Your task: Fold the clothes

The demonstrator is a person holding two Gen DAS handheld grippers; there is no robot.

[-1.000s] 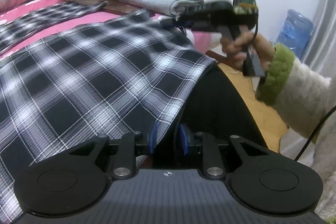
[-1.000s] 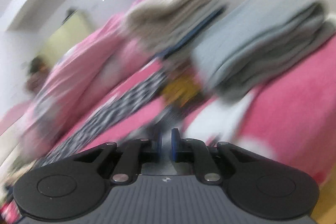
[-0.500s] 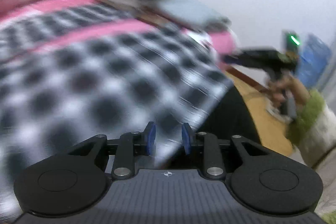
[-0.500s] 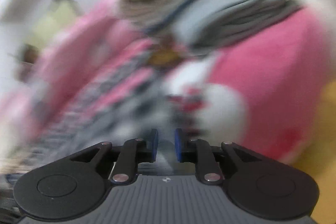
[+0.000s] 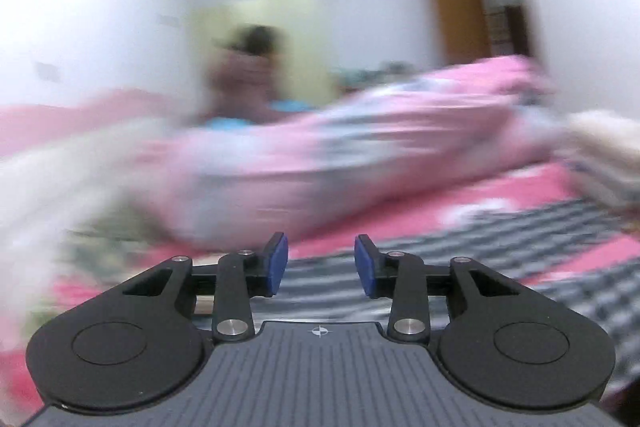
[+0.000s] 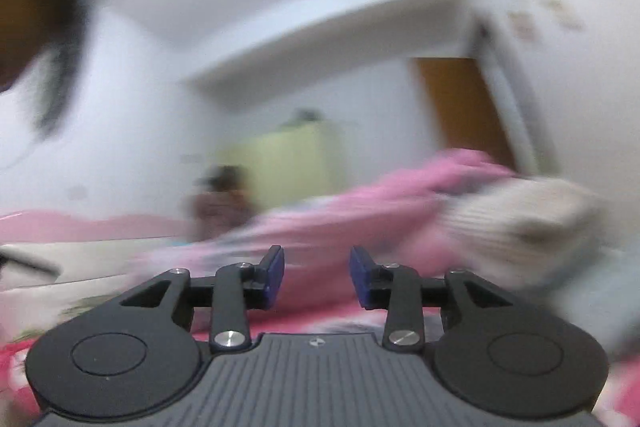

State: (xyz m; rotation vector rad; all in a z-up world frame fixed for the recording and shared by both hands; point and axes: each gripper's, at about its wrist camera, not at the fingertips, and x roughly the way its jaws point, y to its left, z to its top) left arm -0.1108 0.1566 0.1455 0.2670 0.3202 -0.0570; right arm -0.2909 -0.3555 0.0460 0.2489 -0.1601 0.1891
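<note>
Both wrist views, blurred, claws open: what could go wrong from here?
1. Both views are smeared by motion, so aiming at a hem of the plaid garment now would likely miss.
2. The left claw and right claw are open and hold nothing; the fold could slacken.
3. The right view faces the pink quilt, and a claw could snag it.

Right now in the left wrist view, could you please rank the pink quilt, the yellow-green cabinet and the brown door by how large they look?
1. pink quilt, spanning most of the frame.
2. yellow-green cabinet.
3. brown door, narrowest.
The cabinet is partly hidden and the picture is blurred, so the last two are close; both stand farther away than the quilt.
</note>
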